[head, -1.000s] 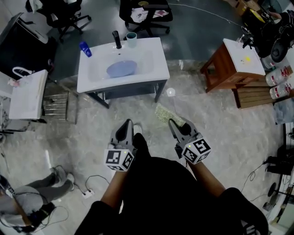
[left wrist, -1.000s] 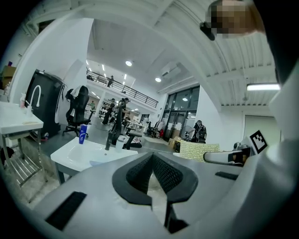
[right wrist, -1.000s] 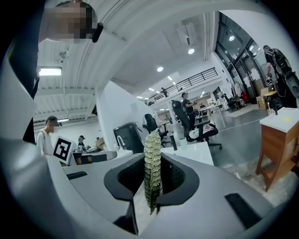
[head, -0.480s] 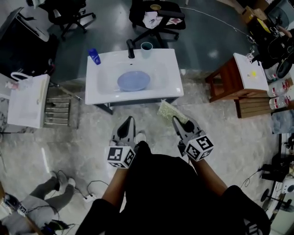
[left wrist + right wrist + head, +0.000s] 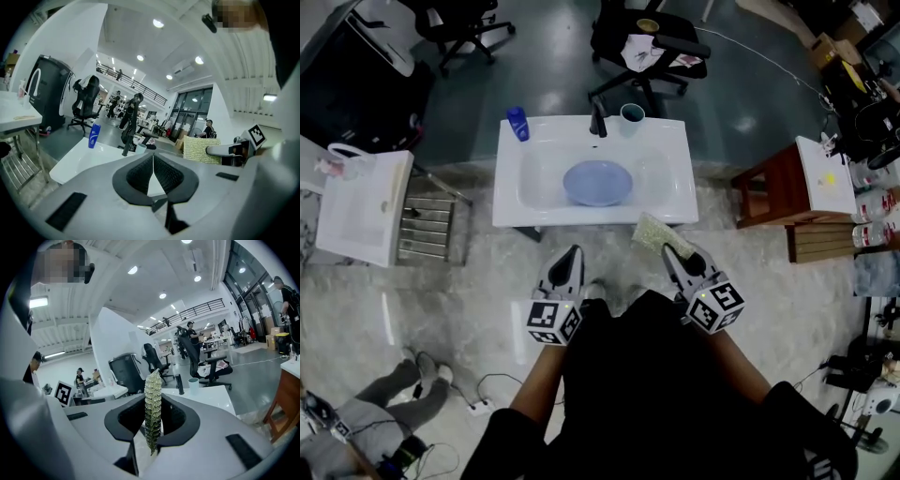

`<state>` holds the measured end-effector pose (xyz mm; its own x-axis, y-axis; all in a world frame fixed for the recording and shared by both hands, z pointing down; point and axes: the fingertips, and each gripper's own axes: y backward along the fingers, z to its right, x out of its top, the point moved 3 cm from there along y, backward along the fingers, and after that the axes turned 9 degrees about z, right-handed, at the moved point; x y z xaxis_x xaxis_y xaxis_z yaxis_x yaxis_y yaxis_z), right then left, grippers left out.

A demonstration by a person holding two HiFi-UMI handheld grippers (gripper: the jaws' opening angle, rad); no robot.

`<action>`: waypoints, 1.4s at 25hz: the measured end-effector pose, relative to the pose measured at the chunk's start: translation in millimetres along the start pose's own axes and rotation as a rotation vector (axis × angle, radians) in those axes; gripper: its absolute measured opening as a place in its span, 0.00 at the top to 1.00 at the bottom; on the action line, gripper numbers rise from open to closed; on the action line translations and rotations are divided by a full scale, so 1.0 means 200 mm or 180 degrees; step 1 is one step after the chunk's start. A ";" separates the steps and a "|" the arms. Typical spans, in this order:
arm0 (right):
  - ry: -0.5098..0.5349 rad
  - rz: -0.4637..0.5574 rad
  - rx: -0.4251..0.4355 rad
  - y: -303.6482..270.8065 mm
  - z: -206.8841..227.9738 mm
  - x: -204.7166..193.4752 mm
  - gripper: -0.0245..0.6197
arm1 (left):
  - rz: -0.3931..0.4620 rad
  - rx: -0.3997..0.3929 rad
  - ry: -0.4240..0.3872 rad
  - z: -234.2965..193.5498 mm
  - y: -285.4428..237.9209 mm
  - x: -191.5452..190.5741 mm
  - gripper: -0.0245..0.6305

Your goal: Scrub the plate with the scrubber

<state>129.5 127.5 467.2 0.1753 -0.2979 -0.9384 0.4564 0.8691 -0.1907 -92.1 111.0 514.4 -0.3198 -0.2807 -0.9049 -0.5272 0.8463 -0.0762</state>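
A pale blue plate point(image 5: 597, 182) lies in the basin of the white sink point(image 5: 511, 192), straight ahead of me. My right gripper point(image 5: 666, 246) is shut on a flat, yellow-green scrubber point(image 5: 652, 232), which hangs just short of the sink's front right edge; edge-on, the scrubber point(image 5: 152, 411) stands upright between the jaws. My left gripper point(image 5: 573, 250) is shut with nothing in it, just short of the sink's front edge. In the left gripper view its jaws meet point(image 5: 153, 157), and the scrubber point(image 5: 201, 151) shows at the right.
On the sink's back rim stand a black tap point(image 5: 599, 121), a teal cup point(image 5: 632, 114) and a blue bottle point(image 5: 517, 123). A metal rack point(image 5: 426, 229) and white table point(image 5: 356, 206) are left, a wooden stool point(image 5: 787, 192) right, office chairs point(image 5: 652, 42) behind. Someone's legs point(image 5: 384, 394) lie lower left.
Both grippers have come closer to the sink, which now sits lower and nearer in the head view. The scrubber has reached the sink's front right edge. Neither gripper's jaws changed.
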 end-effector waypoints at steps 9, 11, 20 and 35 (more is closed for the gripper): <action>-0.0087 -0.0119 0.0219 -0.27 0.09 -0.04 0.87 | 0.0025 0.0325 0.0212 -0.15 -0.07 -0.05 0.96; -0.0110 -0.0125 0.0310 -0.34 0.12 -0.03 0.87 | -0.0014 0.0405 0.0202 -0.18 -0.10 -0.06 0.96; -0.0327 -0.0280 0.0684 -0.68 0.35 0.01 0.87 | -0.0391 0.0737 0.0217 -0.33 -0.35 -0.17 0.96; -0.0573 -0.0712 0.1083 -1.08 0.77 -0.09 0.87 | -0.0834 0.1227 0.0354 -0.63 -0.86 -0.37 0.95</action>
<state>161.7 -115.7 569.6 0.1750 -0.5540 -0.8139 0.7561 0.6051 -0.2493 -76.5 -71.0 647.0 -0.3085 -0.5359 -0.7859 -0.2775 0.8409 -0.4645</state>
